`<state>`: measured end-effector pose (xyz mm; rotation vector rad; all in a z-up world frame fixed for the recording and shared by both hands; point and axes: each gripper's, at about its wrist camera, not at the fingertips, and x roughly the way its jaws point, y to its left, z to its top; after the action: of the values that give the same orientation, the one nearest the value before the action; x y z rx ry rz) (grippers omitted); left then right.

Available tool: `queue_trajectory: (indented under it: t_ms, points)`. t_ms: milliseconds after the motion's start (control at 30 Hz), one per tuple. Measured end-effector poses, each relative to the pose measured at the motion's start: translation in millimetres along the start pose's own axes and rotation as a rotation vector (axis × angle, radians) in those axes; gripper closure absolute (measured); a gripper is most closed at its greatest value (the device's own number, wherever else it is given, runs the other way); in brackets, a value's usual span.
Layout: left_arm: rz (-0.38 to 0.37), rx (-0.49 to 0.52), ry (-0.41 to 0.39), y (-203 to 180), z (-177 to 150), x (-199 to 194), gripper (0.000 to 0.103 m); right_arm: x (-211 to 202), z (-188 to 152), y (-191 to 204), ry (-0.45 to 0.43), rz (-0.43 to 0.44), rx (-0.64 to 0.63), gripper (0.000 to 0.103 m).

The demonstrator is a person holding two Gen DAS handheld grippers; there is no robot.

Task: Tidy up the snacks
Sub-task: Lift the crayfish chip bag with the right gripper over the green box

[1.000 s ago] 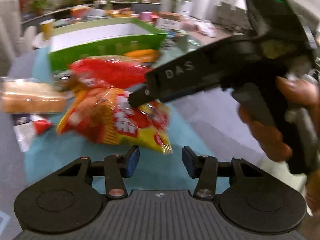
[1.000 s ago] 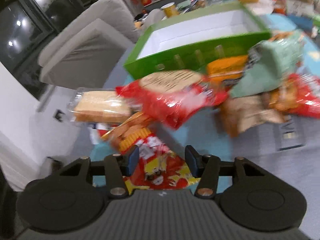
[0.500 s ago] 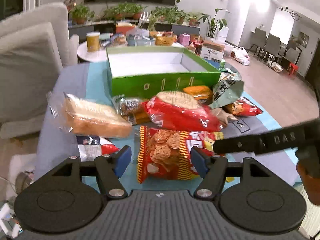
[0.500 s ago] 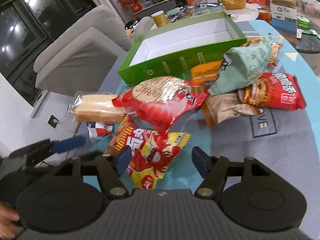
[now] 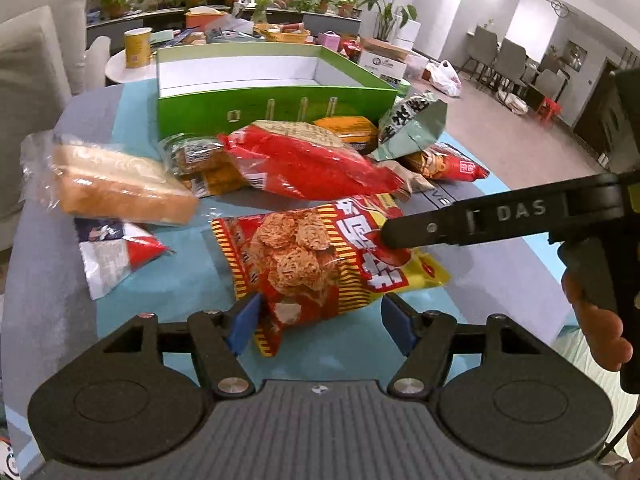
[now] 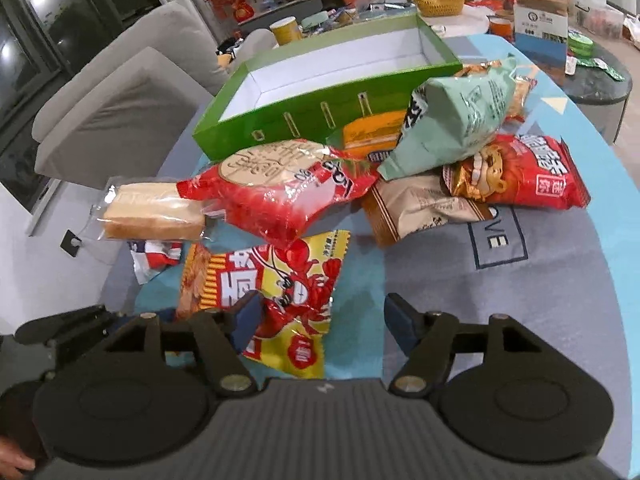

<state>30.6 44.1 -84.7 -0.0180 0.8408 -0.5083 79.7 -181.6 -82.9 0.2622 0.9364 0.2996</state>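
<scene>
A yellow-and-red snack bag lies on the blue mat, its near end between the blue pads of my left gripper, which is open and does not press it. My right gripper reaches in from the right, its fingertip over the bag's far side. In the right wrist view the same bag lies between the pads of the open right gripper, closer to the left pad. A finger of the left gripper shows at the lower left. The empty green box stands behind the pile.
Wrapped bread, a big red bag, a pale green pouch, an orange pack, a small red bag and a brown pack lie before the box. A white-red wrapper lies at the left. A sofa stands beyond the table's left edge.
Both grippers' jaws have opened wider. The right gripper, which crossed the left wrist view, has drawn off to its right side. The left gripper has come closer to the yellow-and-red bag.
</scene>
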Motion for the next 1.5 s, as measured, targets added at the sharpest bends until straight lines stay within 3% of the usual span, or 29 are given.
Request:
queue_trajectory:
  t_ms: [133, 200, 367, 433, 467, 567, 1100, 1500]
  points:
    - [0.016, -0.092, -0.016, 17, 1, -7, 0.039, 0, 3, 4, -0.003, 0.017, -0.017, 0.035]
    - [0.017, -0.124, -0.017, 24, 1, -6, 0.032, 2, 3, 7, 0.003, 0.022, -0.023, 0.035]
    - [-0.021, -0.155, 0.031, 29, 1, 15, 0.033, 12, 1, 10, 0.03, 0.018, -0.014, 0.035]
    - [-0.033, -0.122, 0.026, 22, 1, 18, 0.04, 13, 1, 11, 0.026, 0.032, -0.024, 0.038]
    - [-0.048, -0.103, 0.026, 19, 3, 19, 0.05, 14, 1, 12, 0.026, 0.039, -0.033, 0.042]
    - [-0.025, -0.028, 0.016, 5, 5, 13, 0.054, 10, 1, 17, 0.005, 0.021, -0.067, 0.046]
    - [0.019, 0.059, -0.154, -32, 30, -61, 0.054, -55, 14, 25, -0.142, 0.1, -0.08, 0.046]
    - [0.094, 0.09, -0.237, -17, 115, -35, 0.054, -36, 90, 22, -0.261, 0.101, -0.119, 0.046]
